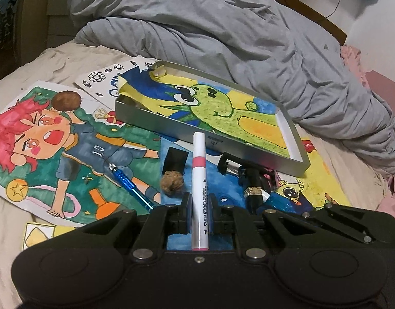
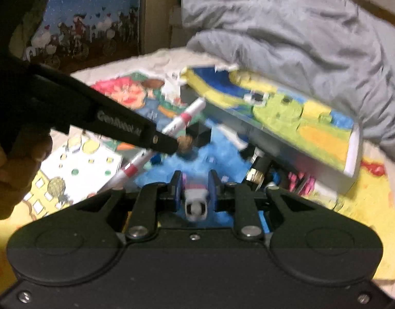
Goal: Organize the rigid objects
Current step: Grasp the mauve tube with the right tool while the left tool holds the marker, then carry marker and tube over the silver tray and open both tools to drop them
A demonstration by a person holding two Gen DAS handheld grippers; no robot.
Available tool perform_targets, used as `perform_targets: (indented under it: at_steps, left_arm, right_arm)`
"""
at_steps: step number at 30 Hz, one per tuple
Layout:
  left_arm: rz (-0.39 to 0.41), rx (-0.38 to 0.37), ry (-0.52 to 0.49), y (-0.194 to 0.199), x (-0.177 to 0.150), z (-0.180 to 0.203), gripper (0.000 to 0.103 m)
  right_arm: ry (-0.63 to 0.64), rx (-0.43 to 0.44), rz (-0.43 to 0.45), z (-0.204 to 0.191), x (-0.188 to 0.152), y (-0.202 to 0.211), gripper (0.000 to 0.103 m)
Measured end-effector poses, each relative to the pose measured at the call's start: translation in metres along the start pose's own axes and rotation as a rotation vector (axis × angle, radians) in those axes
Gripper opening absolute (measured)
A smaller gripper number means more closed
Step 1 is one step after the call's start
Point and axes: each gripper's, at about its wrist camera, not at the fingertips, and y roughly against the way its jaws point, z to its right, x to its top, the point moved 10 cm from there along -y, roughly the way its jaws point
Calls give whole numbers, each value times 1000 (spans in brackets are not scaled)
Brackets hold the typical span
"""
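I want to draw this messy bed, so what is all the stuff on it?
marker: one, white with pink band, in left claw
metal tray: one, silver, on the drawings, dragon picture inside
walnuts: two, brown, one beside marker, one on red-haired kid drawing
screwdriver: one, blue, left of walnut
drawings: several, colourful, spread on bed
duvet: one, grey, behind tray
left claw: black, shut on marker
right claw: black, grips small white thing, blurry

Matte black left gripper [image 1: 200,212] with silver pivot screws, blue-faced pads [image 1: 189,212], and raised round housings
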Motion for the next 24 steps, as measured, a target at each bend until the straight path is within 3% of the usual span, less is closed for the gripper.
perform_targets:
  at_steps: [11, 18, 24]
  left_arm:
    - [-28, 8, -4, -5, -13, -7, 12]
    - [-20, 11, 12, -5, -10, -14, 12]
    - [-10, 25, 22, -6, -6, -18, 12]
  right_arm:
    - [-9, 3, -110, -7, -25, -39, 15]
    - [-54, 14, -97, -6, -24, -53, 15]
    - [84, -42, -31, -17, -16, -41, 14]
